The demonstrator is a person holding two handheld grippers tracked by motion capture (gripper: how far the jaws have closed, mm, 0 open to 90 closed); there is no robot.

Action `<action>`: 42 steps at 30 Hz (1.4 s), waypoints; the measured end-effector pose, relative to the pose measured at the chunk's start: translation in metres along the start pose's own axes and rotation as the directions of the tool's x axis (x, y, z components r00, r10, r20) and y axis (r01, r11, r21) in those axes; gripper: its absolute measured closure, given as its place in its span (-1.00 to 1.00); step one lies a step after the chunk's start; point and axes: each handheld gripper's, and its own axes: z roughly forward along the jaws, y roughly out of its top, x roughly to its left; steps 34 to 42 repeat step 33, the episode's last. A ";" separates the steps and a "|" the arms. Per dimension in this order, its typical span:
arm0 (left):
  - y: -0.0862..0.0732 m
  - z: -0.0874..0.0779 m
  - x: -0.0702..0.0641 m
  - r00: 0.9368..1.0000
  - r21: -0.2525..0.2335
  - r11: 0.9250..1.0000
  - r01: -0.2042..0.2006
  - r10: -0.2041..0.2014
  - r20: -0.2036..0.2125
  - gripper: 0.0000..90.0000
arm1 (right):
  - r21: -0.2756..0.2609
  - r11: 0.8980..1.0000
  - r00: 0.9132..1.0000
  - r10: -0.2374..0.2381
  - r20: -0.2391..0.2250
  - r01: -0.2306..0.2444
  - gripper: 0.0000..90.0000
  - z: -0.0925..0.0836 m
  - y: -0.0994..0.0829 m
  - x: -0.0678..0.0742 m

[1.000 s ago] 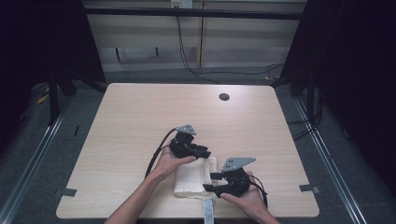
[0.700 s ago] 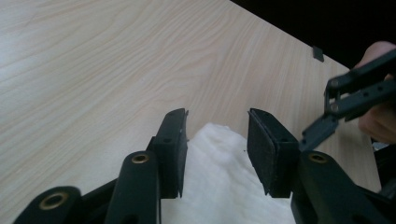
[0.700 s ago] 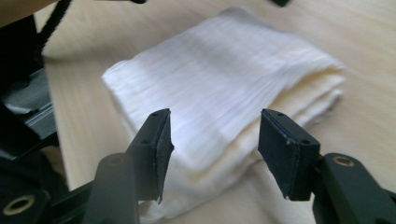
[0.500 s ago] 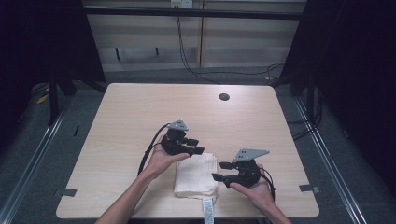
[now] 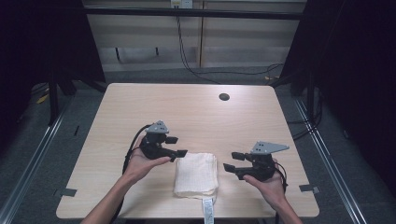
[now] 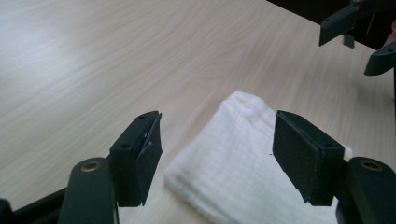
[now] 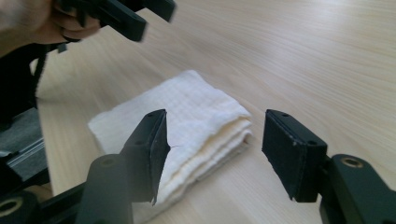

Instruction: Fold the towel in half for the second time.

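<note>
- Near the front edge of the surface [image 5: 140, 107], a folded cream towel [image 5: 196, 175] lies flat, its long axis running from the person's side toward the far edge.
- It sits between the two hands: the left claw [image 5: 177, 146] hangs just off the towel's far left corner, while the right claw [image 5: 234, 161] stands a little apart from its right edge.
- I'd judge the left claw the nearer one for any next touch.
- Both claws are released, jaws spread wide with nothing between the pads; in each gripper view the towel [image 6: 243, 158] shows beyond the jaws, untouched.
- Compared with a second ago, both hands have lifted off and drawn outward from the towel, and the jaws of each claw have just been opening.
- A white tag [image 5: 207, 211] pokes out from the towel's near end over the surface edge.
</note>
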 end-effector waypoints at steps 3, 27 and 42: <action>-0.009 -0.010 0.001 1.000 -0.016 1.000 0.009 -0.009 -0.007 -0.26 | 0.005 1.000 0.999 0.025 0.025 -0.025 -0.11 -0.002 -0.011 -0.006; -0.095 -0.077 -0.013 0.986 0.006 0.995 0.100 -0.098 -0.132 -0.34 | -0.067 0.994 0.983 0.094 0.159 -0.084 -0.17 -0.058 -0.042 -0.041; -0.115 -0.090 0.000 0.972 -0.018 0.986 0.167 -0.167 -0.165 -0.34 | -0.077 0.990 0.972 0.132 0.192 -0.119 -0.19 -0.059 -0.046 -0.052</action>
